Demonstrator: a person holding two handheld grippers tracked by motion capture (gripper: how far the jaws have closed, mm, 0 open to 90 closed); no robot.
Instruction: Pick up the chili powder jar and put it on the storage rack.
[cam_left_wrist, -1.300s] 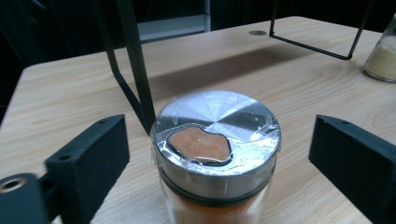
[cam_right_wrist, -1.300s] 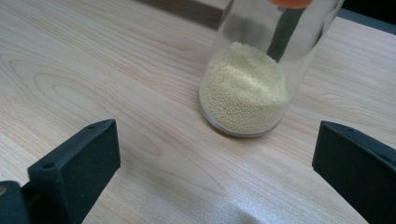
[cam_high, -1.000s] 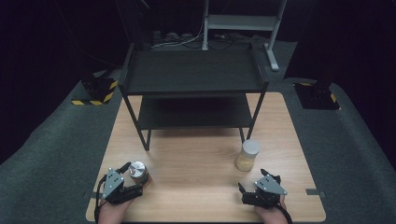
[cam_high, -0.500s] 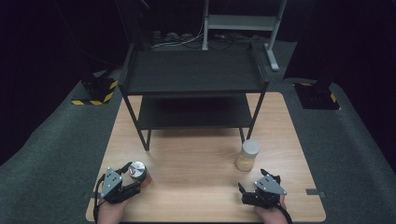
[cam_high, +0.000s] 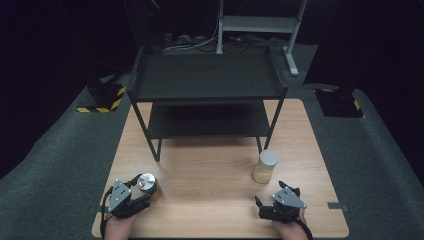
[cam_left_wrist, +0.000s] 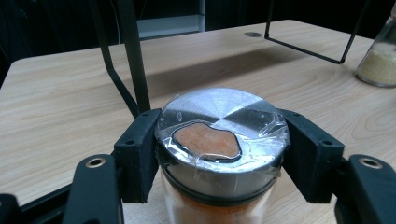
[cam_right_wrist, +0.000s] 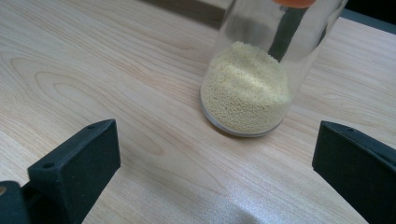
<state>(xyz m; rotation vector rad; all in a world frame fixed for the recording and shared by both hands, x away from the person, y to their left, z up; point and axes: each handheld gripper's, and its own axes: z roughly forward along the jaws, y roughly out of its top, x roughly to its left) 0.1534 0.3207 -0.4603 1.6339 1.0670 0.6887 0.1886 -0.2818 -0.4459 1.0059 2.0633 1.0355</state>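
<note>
High view: a wooden table (cam_high: 210, 200) bears a black two-tier shelf rack (cam_high: 207, 82) at its far half and two spice jars nearer the person. The left gripper (cam_high: 142, 192) lies at the near-left corner of the table, carried by the person's left hand (cam_high: 119, 227). Its jaws have just been closing and now clamp the orange spice jar (cam_high: 148, 184), which stands upright on the table, in front of the rack's near-left leg.

Left gripper view: the two black pads (cam_left_wrist: 140, 154) press on opposite sides of the jar's metal lid (cam_left_wrist: 222, 133), which carries a torn clear film with orange powder visible beneath; the glass body below holds orange powder.

The right gripper (cam_high: 265, 207) lies at the near-right part of the table, held by the right hand (cam_high: 290, 230). Its jaws stand wide apart and hold nothing.

Right gripper view: the yellow-grain jar (cam_right_wrist: 252, 79) stands upright on the wood beyond the pads and between their lines, apart from both. In the high view this jar (cam_high: 265, 166) stands near the rack's near-right leg, just ahead of the right gripper and well apart from the orange jar.
</note>
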